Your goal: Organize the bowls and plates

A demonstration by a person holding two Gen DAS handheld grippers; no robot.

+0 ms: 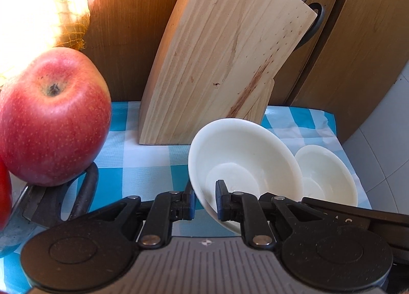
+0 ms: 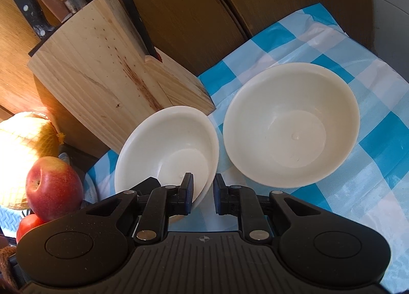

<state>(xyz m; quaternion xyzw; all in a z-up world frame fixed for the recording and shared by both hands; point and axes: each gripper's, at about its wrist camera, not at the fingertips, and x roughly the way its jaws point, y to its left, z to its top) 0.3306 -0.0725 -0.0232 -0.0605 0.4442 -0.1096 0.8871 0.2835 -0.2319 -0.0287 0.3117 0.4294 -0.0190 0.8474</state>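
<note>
Left tool (image 1: pixel 205 200) is clamped on the near rim of the tilted bowl (image 1: pixel 242 156), low centre of frame. Right tool (image 2: pixel 203 196) is clamped on that bowl's rim too. Second bowl (image 2: pixel 291 125) is seen centre right, on the checked cloth (image 2: pixel 358 166), beside the knife block (image 2: pixel 107 81).

The setting is a domestic kitchen worktop. Indicators: a wooden knife block (image 2: pixel 107 69) holding several knives with black and worn wooden handles, standing against wood-grain cabinet panels (image 2: pixel 204 7); a blue-and-white checked plastic cover (image 2: pixel 358 166) laid over the surface; two white bowls (image 2: pixel 291 127) on that cover. Further indicators are fresh produce at one side, namely a red apple (image 1: pixel 53 115) and a pale fruit in yellow netting (image 1: pixel 41 5), with white wall tiles (image 1: pixel 383 153) at the edge.
</note>
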